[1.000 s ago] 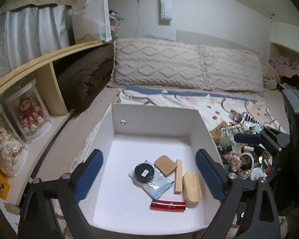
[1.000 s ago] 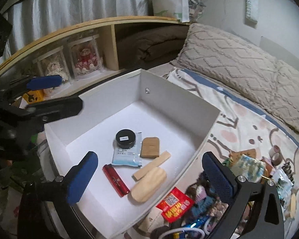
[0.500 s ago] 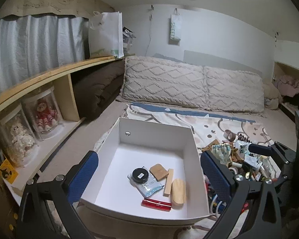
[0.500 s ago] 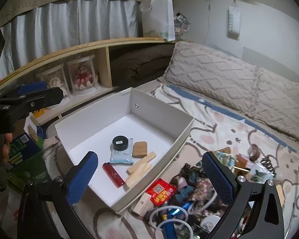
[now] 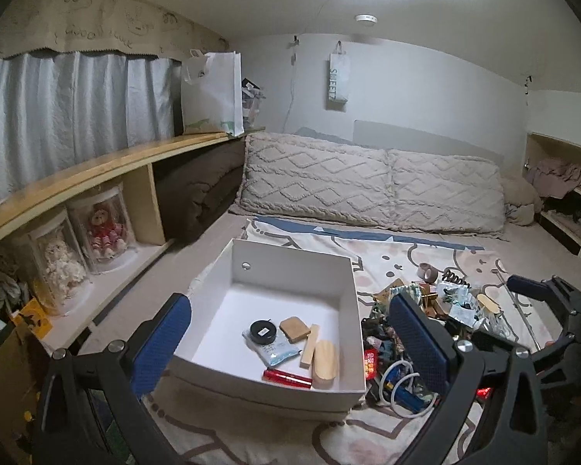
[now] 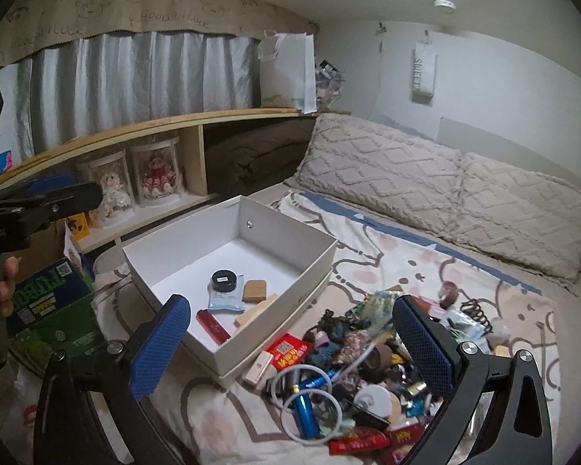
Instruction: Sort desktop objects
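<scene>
Both tongs stand wide and empty. The left gripper (image 5: 290,343) frames the white open cardboard box (image 5: 286,267) at lower centre, where a black round tin (image 5: 263,332), wooden blocks (image 5: 321,356) and a red stick (image 5: 286,377) already lie sorted. The right gripper (image 6: 290,343) hangs above the heap of mixed small clutter (image 6: 352,372) at lower right, beside the box on the patterned bedspread (image 6: 406,267), probably choosing the next item. Compared with a second ago, both have pulled back and up, so the box looks smaller.

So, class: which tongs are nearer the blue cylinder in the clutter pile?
Right. The right tongs hang almost directly over the blue cylinder; the left tongs are off beside it, over the white box.
</scene>
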The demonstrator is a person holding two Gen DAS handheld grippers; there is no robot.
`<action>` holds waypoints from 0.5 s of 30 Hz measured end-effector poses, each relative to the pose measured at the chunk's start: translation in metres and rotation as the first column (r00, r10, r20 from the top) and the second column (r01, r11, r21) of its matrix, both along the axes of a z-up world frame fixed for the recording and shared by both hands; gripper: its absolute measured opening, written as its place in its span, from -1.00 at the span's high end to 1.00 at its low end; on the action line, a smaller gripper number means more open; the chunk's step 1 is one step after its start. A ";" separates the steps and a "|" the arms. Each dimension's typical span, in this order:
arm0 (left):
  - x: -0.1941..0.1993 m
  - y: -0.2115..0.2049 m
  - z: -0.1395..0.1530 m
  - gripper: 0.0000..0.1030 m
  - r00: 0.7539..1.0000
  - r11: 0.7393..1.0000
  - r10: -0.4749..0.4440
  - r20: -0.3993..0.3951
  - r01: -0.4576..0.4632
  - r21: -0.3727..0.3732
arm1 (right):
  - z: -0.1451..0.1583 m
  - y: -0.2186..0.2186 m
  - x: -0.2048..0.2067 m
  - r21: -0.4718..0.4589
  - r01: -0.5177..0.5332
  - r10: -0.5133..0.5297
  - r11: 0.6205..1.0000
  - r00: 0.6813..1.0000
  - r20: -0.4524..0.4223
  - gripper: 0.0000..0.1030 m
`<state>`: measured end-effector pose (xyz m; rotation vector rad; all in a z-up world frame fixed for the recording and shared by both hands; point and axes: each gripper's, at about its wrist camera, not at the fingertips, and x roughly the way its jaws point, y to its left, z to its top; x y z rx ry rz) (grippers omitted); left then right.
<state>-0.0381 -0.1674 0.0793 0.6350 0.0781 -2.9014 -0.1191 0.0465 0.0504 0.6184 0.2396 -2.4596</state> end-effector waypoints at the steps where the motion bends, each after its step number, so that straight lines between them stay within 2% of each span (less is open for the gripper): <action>1: 0.006 0.003 0.001 -1.00 1.000 1.000 0.000 -0.002 0.000 -0.010 | 0.001 0.005 0.004 -0.005 0.005 -0.005 1.000 1.000 -0.004 -1.00; 10: 0.042 0.024 -0.001 -1.00 0.999 0.998 0.030 -0.016 -0.031 -0.062 | 0.000 0.036 0.033 -0.018 0.047 -0.048 0.999 0.999 -0.020 -1.00; 15: 0.057 0.028 -0.009 -1.00 0.999 0.997 0.045 -0.015 -0.046 -0.061 | -0.003 0.052 0.045 -0.036 0.072 -0.073 0.997 0.997 -0.016 -1.00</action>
